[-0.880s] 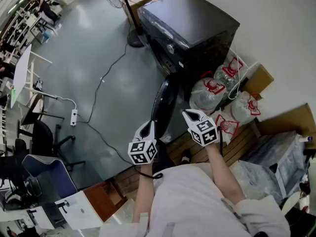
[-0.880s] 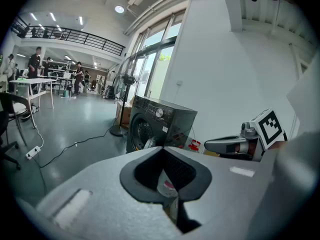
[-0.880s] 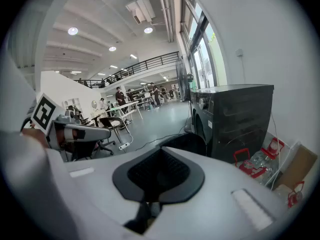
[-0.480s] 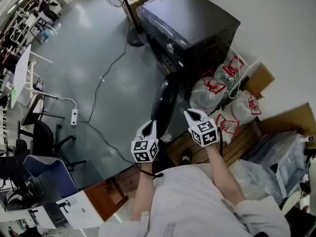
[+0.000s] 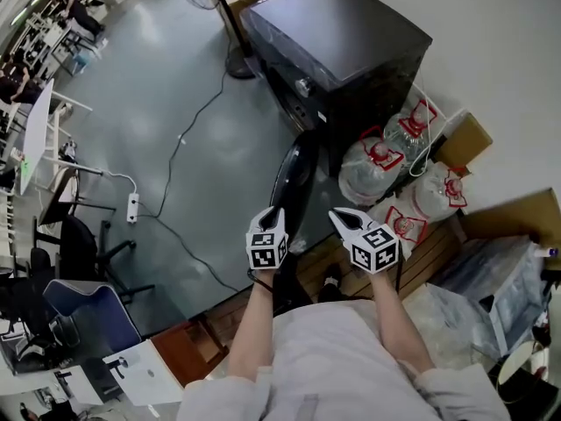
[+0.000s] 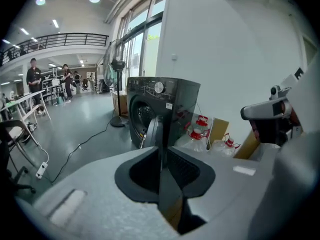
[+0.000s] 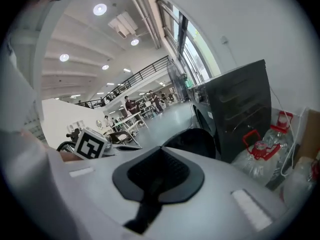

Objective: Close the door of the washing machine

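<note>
The black washing machine stands against the white wall. Its round door hangs open toward me, seen edge-on. In the head view my left gripper is shut, its tip right at the door's near edge; whether it touches is unclear. The right gripper is shut and empty, a little right of the door. The left gripper view looks past the left gripper along the door to the machine. From the right gripper the door and the machine lie ahead.
Large water bottles with red caps and a cardboard box sit right of the machine, beside a wooden pallet. A fan stand, a floor cable, a power strip and office chairs lie left.
My left gripper has moved right and forward, up to the door's near edge. The right gripper has shifted only slightly. The door stands as before.
</note>
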A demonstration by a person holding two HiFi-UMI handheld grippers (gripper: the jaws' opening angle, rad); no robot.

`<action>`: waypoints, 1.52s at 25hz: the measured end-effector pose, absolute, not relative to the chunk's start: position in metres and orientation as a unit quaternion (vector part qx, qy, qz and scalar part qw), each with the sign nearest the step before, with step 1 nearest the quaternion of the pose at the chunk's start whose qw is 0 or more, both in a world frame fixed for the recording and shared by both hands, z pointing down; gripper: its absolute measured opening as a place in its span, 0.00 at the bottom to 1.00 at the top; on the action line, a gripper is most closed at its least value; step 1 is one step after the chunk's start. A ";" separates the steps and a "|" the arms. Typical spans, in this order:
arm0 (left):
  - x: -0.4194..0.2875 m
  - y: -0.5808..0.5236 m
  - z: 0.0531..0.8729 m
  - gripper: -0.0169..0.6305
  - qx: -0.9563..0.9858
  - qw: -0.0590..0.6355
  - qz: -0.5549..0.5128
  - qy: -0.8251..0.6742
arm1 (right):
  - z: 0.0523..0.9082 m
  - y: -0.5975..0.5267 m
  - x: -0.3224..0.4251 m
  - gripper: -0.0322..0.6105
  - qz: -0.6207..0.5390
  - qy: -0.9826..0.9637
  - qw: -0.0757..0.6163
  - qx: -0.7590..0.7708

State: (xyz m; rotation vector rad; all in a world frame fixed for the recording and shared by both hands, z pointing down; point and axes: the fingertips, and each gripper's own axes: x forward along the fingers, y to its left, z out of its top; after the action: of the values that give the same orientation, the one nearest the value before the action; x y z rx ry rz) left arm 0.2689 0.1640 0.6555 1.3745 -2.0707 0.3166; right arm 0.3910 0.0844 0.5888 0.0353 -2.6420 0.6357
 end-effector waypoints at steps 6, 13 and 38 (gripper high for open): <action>0.256 0.155 0.682 0.23 0.504 0.332 0.167 -0.780 | 0.611 0.081 0.394 0.05 0.250 -0.940 0.231 0.029; 0.251 0.150 0.700 0.26 0.496 0.338 0.195 -0.776 | 0.624 0.088 0.382 0.05 0.248 -0.937 0.246 0.009; 0.229 0.159 0.712 0.23 0.513 0.328 0.195 -0.769 | 0.634 0.065 0.248 0.06 -0.017 -0.905 0.330 -0.268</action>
State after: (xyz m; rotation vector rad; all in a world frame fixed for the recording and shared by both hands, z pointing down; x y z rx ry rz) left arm 0.2288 0.1591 0.7123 1.3431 -2.0132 0.5097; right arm 0.2483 0.0648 0.6341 -0.7001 -2.3663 -0.0457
